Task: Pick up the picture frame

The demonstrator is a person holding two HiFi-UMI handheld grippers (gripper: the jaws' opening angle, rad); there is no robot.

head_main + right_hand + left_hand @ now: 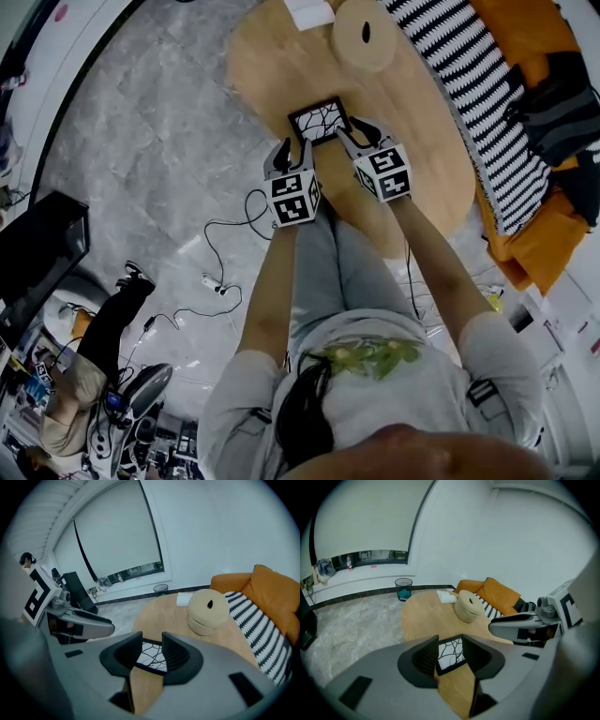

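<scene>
A small black picture frame (319, 121) with a white, black-branched print lies flat on the oval wooden table (272, 66). My left gripper (292, 147) hovers at its near left corner, jaws open, the frame (451, 655) showing through the gap. At the near right corner my right gripper (361, 133) is open too, with the frame (151, 656) seen between its fingers. Neither gripper presses on the frame; whether the tips touch it I cannot tell.
A round beige lidded container (366, 35) stands on the table beyond the frame, a white paper stack (307, 11) behind it. A striped cloth and orange cushions (511, 112) lie to the right. Cables (220, 272) trail on the marble floor at left.
</scene>
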